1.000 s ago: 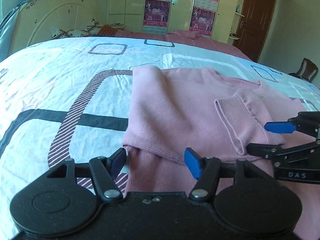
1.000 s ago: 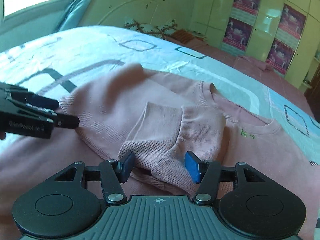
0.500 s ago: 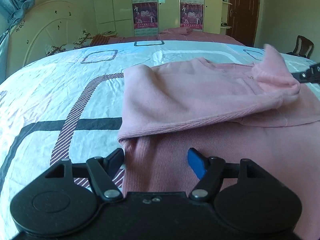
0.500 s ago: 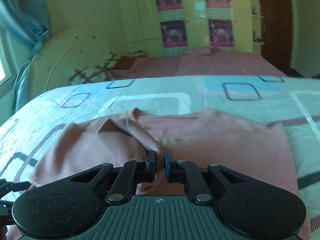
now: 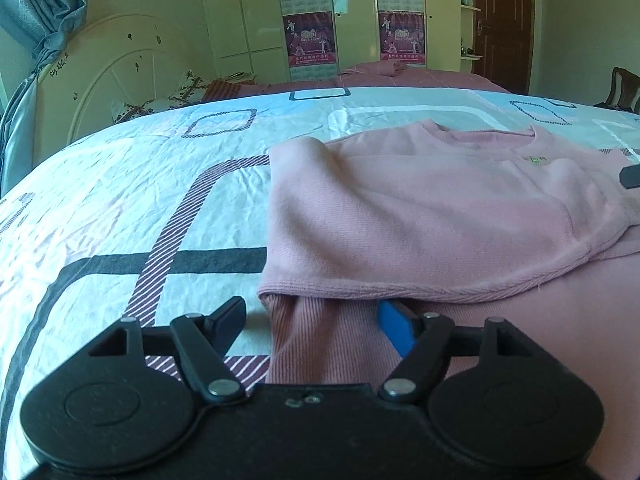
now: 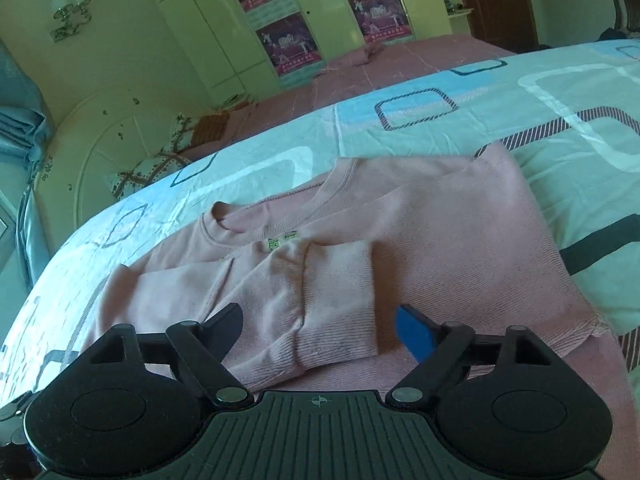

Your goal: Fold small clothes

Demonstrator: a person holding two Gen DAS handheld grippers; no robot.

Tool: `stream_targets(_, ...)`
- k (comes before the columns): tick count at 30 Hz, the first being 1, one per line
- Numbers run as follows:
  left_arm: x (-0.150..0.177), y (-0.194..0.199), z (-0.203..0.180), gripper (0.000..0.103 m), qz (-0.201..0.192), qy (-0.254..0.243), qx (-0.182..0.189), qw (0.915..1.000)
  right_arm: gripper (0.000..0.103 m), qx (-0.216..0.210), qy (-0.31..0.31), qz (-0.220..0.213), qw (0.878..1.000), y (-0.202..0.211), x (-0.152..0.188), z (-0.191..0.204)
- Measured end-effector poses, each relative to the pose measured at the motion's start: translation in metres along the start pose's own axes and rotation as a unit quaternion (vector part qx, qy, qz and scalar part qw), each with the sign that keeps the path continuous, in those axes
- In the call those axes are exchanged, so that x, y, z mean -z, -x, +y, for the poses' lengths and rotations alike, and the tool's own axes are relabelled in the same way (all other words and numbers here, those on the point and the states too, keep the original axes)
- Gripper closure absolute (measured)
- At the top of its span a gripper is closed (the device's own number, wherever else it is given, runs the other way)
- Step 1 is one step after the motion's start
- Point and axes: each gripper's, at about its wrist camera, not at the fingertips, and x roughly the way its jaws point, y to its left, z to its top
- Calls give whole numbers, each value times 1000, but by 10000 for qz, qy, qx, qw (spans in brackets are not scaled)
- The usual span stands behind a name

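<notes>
Pink knit, a small sweater (image 6: 440,248), lies flat on the patterned bedsheet (image 5: 132,200) with its collar toward the far side of the bed. One sleeve is folded across the chest, and its ribbed cuff (image 6: 338,304) rests just below the small green label at the neckline.

In the right wrist view the right gripper (image 6: 320,330) has just been opening and its jaws now stand wide. The cuff lies on the sweater between and just ahead of the two fingers, with neither pad pressing on it.

In the left wrist view the left gripper (image 5: 312,326) has also been opening, and its jaws stand fairly wide over the near left corner of the sweater. The black finger (image 5: 228,322) is over bare sheet just beside the garment's edge. The blue pad (image 5: 396,330) seems to be tucked just under the folded upper layer, though the overlap makes that hard to judge. The ribbed hem lies between the two fingers, not pinched.

At the right edge of that view a dark tip of the other gripper shows above the sweater. Beyond the bed stand a white headboard (image 5: 116,80), pale wardrobe doors with posters (image 5: 310,40), and a brown door (image 5: 502,24)
</notes>
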Motion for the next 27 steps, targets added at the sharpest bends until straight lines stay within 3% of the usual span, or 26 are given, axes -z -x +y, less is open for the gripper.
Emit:
stream_targets(4,2,2,3,31,-19,37,-44,10000,20,465,-63,151,9988,-23,6,1)
stream_targets(7,4,1,4,31,-36,93,-49,9999,69,333,117,268,9990,-29,9,10)
stream_targets(8,4,2,3,31,-46,102,-71,9999,76,270,195,298,9990,-30,9,14)
stream_targets(11,1,0,0,31,-93,55,-148,9998,81,154,464,257,9985,-30,8,27)
stream_targets(14,-2,-3,-3,36,-175,-47,-253,9995,83,233,827,-346,9957,-7,-1,36)
stream_targets(17,-6,-8,-5,57,-262,-103,-386,9989,83,431,1083,-722,9906,11,-10,35)
stream_targets(18,-7,-9,-4,73,-270,-61,-394,9988,83,532,1163,-754,9889,14,-12,32)
stream_targets(19,-7,-10,-2,82,-264,3,-370,9990,83,652,1163,-727,9884,13,-13,26)
stream_targets(22,-6,-7,-2,93,-317,119,-343,9988,83,811,820,-214,9931,-3,-8,-1)
stream_targets(25,-4,-1,11,93,-355,622,-257,9971,82,677,636,217,9954,-12,3,-15)
stream_targets(27,-1,-4,17,93,-214,767,-161,9967,82,647,618,154,9959,-7,8,-17)
